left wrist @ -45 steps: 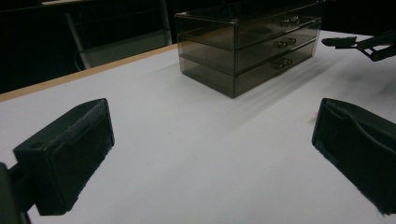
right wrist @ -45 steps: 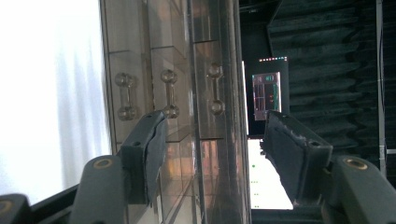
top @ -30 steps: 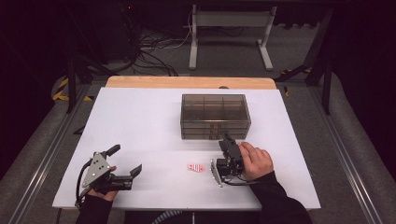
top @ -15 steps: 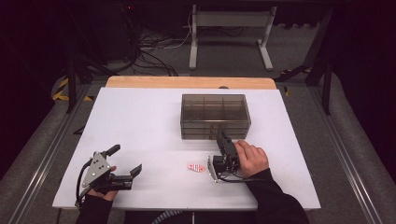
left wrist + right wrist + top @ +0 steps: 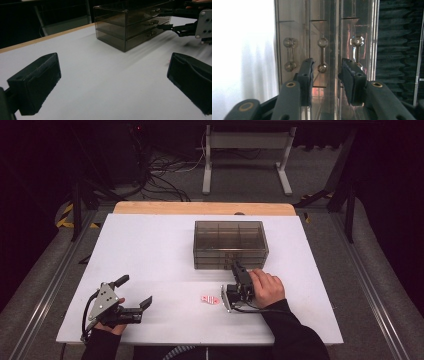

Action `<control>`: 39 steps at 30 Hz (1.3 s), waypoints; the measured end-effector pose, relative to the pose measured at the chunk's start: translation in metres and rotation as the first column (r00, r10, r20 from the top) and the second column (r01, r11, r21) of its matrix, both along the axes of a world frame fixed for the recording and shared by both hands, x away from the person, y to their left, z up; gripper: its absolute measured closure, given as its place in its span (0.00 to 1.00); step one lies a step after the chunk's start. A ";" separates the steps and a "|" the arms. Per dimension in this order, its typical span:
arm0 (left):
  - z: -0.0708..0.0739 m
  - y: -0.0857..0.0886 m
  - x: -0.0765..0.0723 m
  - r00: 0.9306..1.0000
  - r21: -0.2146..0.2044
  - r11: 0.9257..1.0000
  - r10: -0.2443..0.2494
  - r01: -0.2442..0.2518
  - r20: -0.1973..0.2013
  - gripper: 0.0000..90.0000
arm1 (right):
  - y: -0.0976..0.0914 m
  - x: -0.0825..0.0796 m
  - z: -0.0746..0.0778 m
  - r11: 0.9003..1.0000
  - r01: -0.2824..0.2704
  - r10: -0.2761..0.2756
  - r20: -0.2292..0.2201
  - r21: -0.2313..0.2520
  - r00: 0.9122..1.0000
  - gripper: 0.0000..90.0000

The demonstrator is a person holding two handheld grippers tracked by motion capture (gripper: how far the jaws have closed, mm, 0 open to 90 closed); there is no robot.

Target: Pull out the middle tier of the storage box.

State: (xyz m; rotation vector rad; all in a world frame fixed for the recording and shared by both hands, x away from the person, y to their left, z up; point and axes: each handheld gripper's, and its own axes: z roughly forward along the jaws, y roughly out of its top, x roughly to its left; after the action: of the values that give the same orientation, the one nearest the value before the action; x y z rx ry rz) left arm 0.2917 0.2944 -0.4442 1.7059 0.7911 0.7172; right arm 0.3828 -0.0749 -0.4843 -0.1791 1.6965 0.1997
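- The right claw (image 5: 325, 75) is turned on its side and pushed up to the front of the smoky drawer box (image 5: 229, 244); its jaws stand a little apart, with nothing clamped between them.
- In the right gripper view the middle drawer handle (image 5: 322, 55) sits in the gap just ahead of the jaw tips. The handles of the other two drawers (image 5: 289, 54) (image 5: 357, 47) lie to either side, outside the jaws.
- I cannot tell whether the pads touch the middle handle yet; they look close but not closed on it.
- From the high view the right claw (image 5: 239, 271) meets the box at the right part of its front face, with the hand behind it low over the tabletop (image 5: 150, 250).
- The box stands past the middle of the tabletop, toward the far edge, all three drawers looking shut.
- A small red-and-white item (image 5: 210, 299) lies on the tabletop just left of the right hand, apart from the box.
- The left claw (image 5: 134, 292) rests near the front left corner, jaws wide apart and empty, well away from the box.
- The step in hand looks like lining up on the middle drawer handle before gripping it.
- The next move probably calls for easing slightly forward so the handle bar sits between the pads, closing on it, then pulling straight back; a skewed pull could drag the whole box.
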 end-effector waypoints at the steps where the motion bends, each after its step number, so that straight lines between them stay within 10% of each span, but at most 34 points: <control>1: 0.000 0.000 0.000 1.000 0.001 1.000 0.000 0.000 -0.002 0.00 | 0.000 0.001 -0.001 1.000 0.001 -0.001 0.006 -0.003 1.000 0.74; 12: 0.000 0.000 0.000 1.000 0.002 1.000 -0.002 0.002 0.002 0.00 | 0.002 0.005 -0.007 1.000 -0.015 0.015 0.028 -0.012 0.999 0.89; 39: 0.001 0.001 0.000 1.000 0.002 1.000 -0.001 0.001 0.004 0.00 | -0.001 0.002 -0.004 0.999 -0.043 0.043 0.002 0.006 0.999 0.90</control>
State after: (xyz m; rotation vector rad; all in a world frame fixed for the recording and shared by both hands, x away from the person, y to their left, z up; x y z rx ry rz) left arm 0.2917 0.2956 -0.4434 1.7065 0.7869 0.7205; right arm 0.3852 -0.0761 -0.4882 -0.2110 1.6912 0.2365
